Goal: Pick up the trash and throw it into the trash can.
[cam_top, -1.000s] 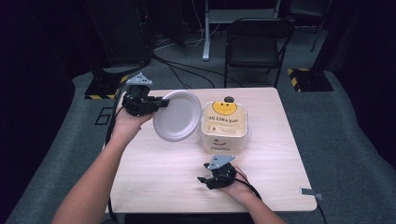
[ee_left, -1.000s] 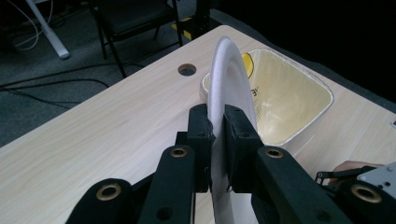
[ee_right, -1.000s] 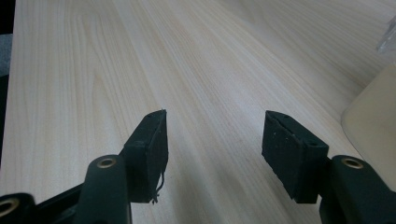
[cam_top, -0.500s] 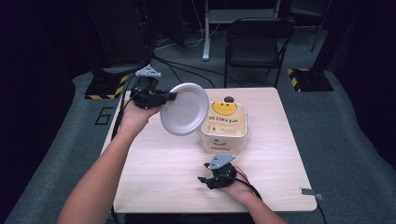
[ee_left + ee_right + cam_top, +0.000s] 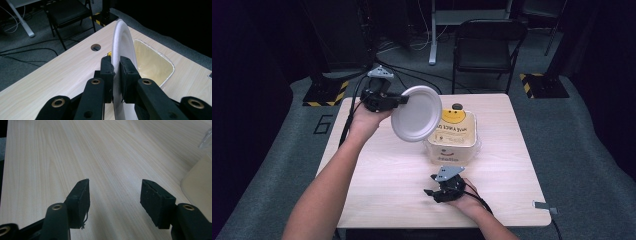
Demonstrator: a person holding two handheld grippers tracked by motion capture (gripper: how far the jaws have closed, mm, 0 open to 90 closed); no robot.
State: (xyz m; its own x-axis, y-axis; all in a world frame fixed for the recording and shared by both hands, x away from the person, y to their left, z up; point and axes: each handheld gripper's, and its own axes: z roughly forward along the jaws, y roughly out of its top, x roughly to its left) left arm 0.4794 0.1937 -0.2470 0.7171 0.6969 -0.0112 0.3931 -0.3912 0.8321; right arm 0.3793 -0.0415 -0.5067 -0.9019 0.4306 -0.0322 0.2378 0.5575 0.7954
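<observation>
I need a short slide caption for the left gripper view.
Left gripper clamps a white plate on edge above the open beige container.

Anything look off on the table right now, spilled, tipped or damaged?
No spill or damage. The white plate is on edge in the air, pinched at its rim by the left gripper, beside the cream container. The right gripper sits open over bare table.

The plate (image 5: pixel 121 40) looked like matt white foam with a faintly grainy rim. The fingers (image 5: pixel 128 77) pinching it were dull black plastic with brass-coloured rivets. The surface (image 5: pixel 75 150) was pale wood-grain laminate, smooth with a soft sheen. The container (image 5: pixel 453 137) seemed clear glossy plastic over a cream paper label printed in yellow.
</observation>
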